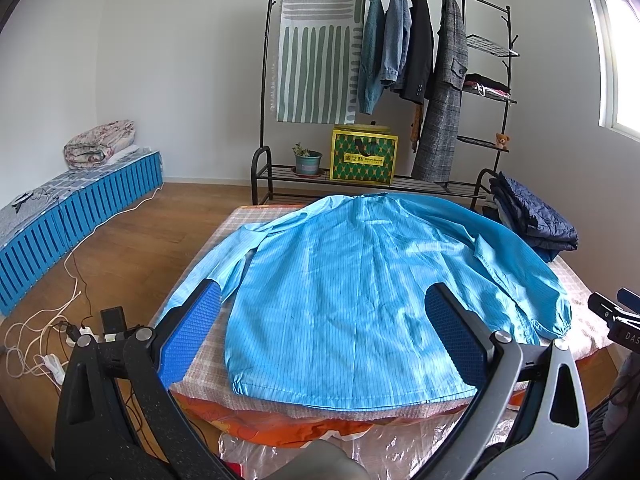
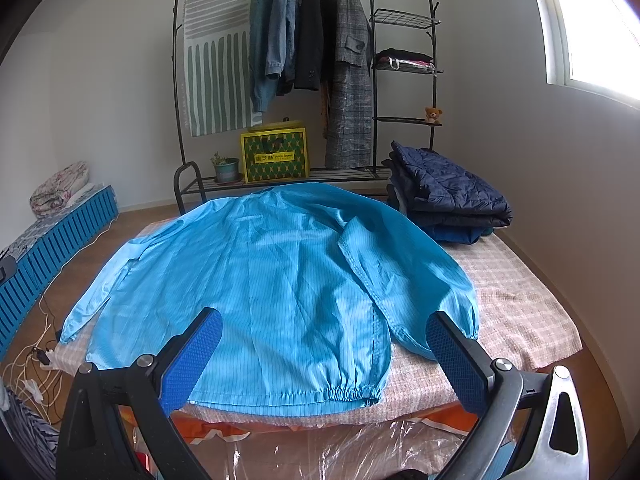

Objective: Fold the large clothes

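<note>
Little can be read. The green-and-yellow patterned box [image 1: 363,157] on the bottom shelf of the black clothes rack [image 1: 404,183] carries a yellow label band with dark Chinese characters and a line of small Latin letters, both too blurred to make out. At the right edge of the left wrist view, well to the right of that box, a black gripper part [image 1: 618,320] bears pale letters "DAS", cut off by the frame.

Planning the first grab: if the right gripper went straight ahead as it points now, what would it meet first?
Most likely the blue jacket spread flat on the table. The right gripper, jaws open, points at its body above the elastic hem; depth is uncertain.
</note>
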{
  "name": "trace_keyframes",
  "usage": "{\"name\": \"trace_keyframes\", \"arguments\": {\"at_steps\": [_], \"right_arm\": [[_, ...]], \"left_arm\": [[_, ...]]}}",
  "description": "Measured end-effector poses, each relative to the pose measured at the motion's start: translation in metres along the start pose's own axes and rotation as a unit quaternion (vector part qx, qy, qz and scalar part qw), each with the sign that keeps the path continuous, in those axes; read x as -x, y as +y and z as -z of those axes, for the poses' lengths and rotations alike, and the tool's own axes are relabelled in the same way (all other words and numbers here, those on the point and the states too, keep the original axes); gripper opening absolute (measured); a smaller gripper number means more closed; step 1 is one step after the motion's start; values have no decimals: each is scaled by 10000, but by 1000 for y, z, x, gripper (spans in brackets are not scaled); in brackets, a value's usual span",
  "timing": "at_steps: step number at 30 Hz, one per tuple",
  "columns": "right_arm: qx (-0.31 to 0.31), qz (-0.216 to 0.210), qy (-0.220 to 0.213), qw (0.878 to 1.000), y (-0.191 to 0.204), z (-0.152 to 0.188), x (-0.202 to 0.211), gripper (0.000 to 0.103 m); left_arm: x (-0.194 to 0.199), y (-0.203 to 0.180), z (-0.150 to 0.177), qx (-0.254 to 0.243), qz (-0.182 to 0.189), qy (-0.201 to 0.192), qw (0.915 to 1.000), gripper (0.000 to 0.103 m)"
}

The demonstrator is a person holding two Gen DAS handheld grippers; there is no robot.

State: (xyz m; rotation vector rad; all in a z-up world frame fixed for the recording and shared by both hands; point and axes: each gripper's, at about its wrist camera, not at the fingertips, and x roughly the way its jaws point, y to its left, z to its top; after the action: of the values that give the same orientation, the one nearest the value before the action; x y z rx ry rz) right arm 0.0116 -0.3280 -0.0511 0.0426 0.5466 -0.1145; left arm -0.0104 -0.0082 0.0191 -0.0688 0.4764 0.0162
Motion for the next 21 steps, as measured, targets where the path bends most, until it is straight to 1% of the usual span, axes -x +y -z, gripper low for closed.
{"name": "trace_keyframes", "arguments": {"at_steps": [13, 17, 21], "right_arm": [[42, 27, -87, 9999, 2, -5, 2, 103], [51, 22, -95, 9999, 4, -8, 0, 103], [128, 7, -88, 9999, 9, -11, -6, 103]], "left_arm": [[2, 5, -10, -3, -66, 21, 10000, 103], [-8, 13, -12, -24, -134, 57, 9999, 103], [-21, 20, -11, -184, -249, 79, 9995, 103]]}}
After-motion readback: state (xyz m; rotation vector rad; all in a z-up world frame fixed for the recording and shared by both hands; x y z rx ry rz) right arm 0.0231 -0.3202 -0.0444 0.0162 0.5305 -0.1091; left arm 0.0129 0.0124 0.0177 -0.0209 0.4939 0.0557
